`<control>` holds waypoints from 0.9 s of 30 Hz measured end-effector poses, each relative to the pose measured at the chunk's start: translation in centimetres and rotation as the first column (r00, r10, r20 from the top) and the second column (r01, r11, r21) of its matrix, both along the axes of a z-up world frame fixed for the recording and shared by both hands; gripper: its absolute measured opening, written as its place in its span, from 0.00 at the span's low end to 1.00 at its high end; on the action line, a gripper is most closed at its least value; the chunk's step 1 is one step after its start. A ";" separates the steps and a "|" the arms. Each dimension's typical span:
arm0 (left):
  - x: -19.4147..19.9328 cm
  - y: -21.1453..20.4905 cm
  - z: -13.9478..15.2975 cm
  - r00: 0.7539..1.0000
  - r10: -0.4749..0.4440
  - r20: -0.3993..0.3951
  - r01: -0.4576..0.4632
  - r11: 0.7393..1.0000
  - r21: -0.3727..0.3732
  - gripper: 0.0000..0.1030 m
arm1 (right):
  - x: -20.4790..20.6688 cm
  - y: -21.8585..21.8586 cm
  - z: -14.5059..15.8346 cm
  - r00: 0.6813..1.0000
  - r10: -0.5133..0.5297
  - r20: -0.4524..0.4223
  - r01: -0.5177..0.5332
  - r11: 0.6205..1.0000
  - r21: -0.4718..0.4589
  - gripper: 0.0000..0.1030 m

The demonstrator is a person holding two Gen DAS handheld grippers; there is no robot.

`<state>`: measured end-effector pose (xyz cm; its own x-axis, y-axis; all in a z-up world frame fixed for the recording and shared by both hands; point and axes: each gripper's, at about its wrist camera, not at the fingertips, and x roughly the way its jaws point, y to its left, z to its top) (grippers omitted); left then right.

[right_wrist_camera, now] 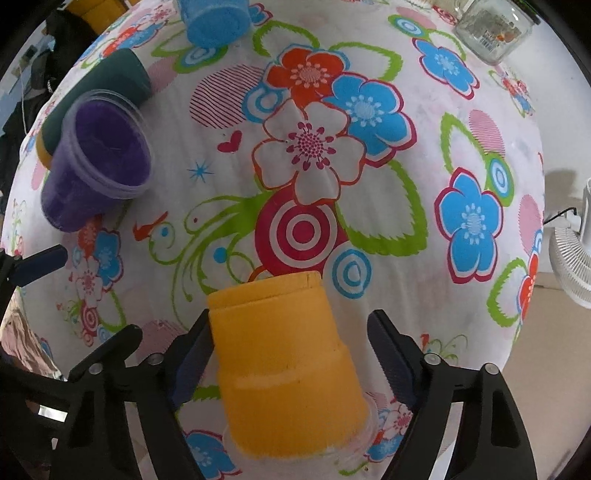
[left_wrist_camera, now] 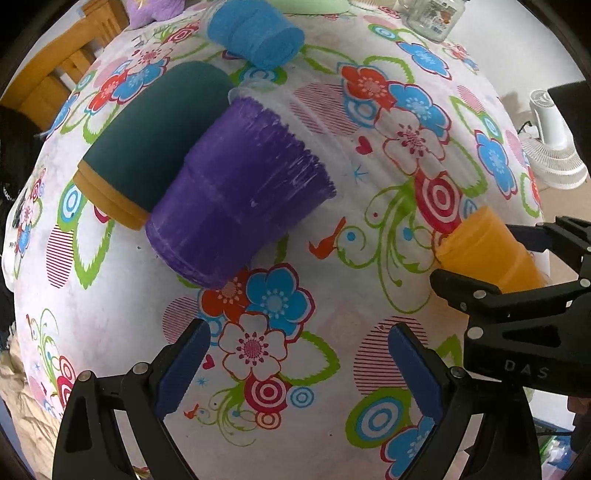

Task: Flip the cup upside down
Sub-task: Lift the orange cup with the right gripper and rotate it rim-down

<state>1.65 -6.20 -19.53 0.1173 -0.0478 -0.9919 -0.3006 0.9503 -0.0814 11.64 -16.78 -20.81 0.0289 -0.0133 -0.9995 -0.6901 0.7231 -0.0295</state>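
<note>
An orange cup (right_wrist_camera: pixel 288 369) stands upside down on the flowered tablecloth, rim down, between the fingers of my right gripper (right_wrist_camera: pixel 288 354). The jaws stand open; the left finger is close to or touching the cup, the right finger is apart from it. The orange cup also shows in the left wrist view (left_wrist_camera: pixel 487 254) with the right gripper around it. A purple cup (left_wrist_camera: pixel 236 192) stands upright, mouth up, also in the right wrist view (right_wrist_camera: pixel 96 166). My left gripper (left_wrist_camera: pixel 299 362) is open and empty, short of the purple cup.
A dark teal cup (left_wrist_camera: pixel 155 136) with an orange rim band stands behind the purple one. A blue cup (left_wrist_camera: pixel 258 33) is further back. A glass jar (right_wrist_camera: pixel 491 29) is at the far right. A white fan (left_wrist_camera: pixel 554 155) stands beyond the table's right edge.
</note>
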 end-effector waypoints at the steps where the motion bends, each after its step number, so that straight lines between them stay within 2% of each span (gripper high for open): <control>1: 0.0 0.1 -0.1 1.000 0.002 0.000 -0.002 1.000 0.001 0.95 | 0.1 0.0 -0.2 1.000 -0.004 -0.009 0.004 1.000 0.007 0.77; 5: -0.1 0.3 -0.3 1.000 -0.002 -0.001 0.002 1.000 0.000 0.95 | -0.2 0.3 -0.9 1.000 0.011 0.003 -0.011 1.000 0.007 0.70; 7: -0.2 0.4 -0.3 1.000 -0.002 0.001 0.002 1.000 0.001 0.95 | -0.3 0.4 -0.9 1.000 0.012 0.009 -0.012 1.000 0.016 0.63; 11: 0.2 0.7 -0.1 1.000 -0.008 0.009 0.008 1.000 -0.006 0.95 | -0.6 0.6 -0.5 1.000 -0.004 0.007 0.004 0.999 0.033 0.62; 15: 0.0 0.7 1.2 0.999 -0.041 0.022 0.041 0.999 0.009 0.95 | -1.2 0.4 1.4 0.999 -0.033 0.030 0.031 0.997 0.068 0.61; 27: -1.1 1.7 7.6 0.983 -0.149 0.110 0.141 0.987 0.077 0.95 | -4.1 1.1 8.3 0.980 -0.147 0.132 0.119 0.973 0.197 0.61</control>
